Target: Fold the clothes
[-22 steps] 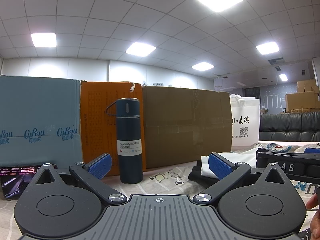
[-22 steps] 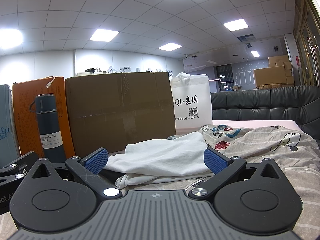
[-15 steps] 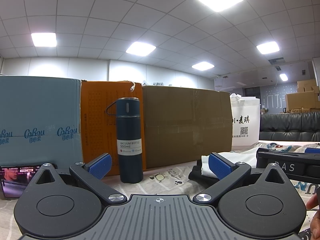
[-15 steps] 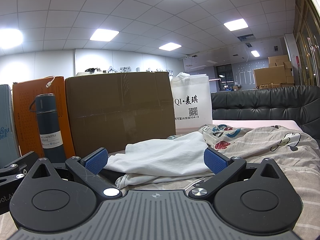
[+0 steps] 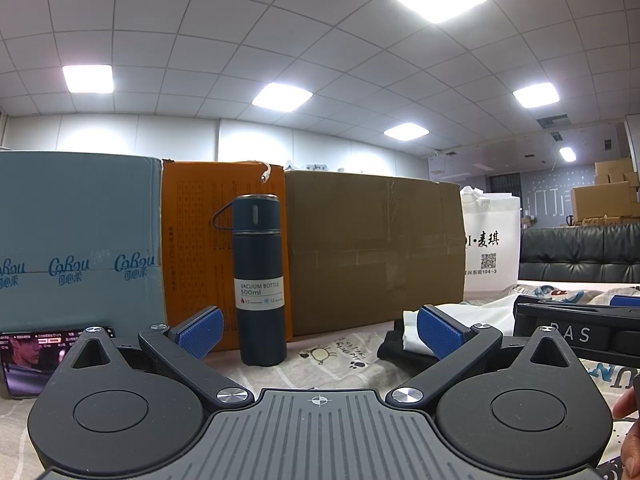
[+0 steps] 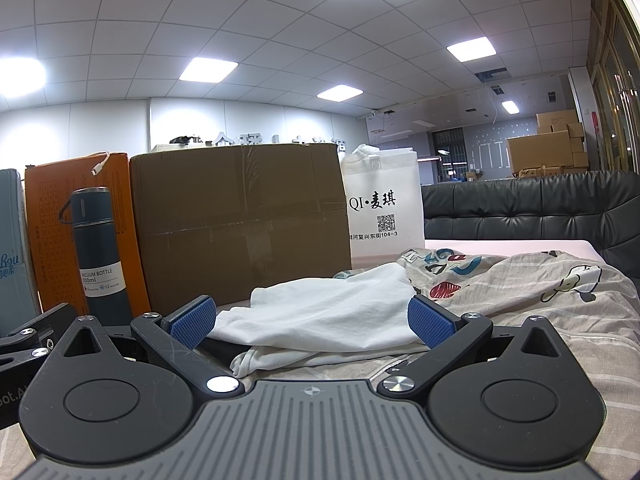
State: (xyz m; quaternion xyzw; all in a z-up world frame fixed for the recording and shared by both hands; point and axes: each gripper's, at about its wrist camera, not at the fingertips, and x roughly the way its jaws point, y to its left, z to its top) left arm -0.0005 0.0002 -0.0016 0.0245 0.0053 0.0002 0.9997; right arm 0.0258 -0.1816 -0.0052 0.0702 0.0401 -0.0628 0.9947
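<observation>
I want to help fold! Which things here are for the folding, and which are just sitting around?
For the folding:
white garment
right tongs, open
left tongs, open

Just sitting around:
vacuum bottle
brown cardboard box
orange box
white bag
phone
cartoon sheet

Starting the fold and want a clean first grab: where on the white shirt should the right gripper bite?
Take the white shirt by its loose near hem, low at front-left. The open right gripper already faces it, so come straight forward: layers hang free there, apart from the brown box.
</observation>
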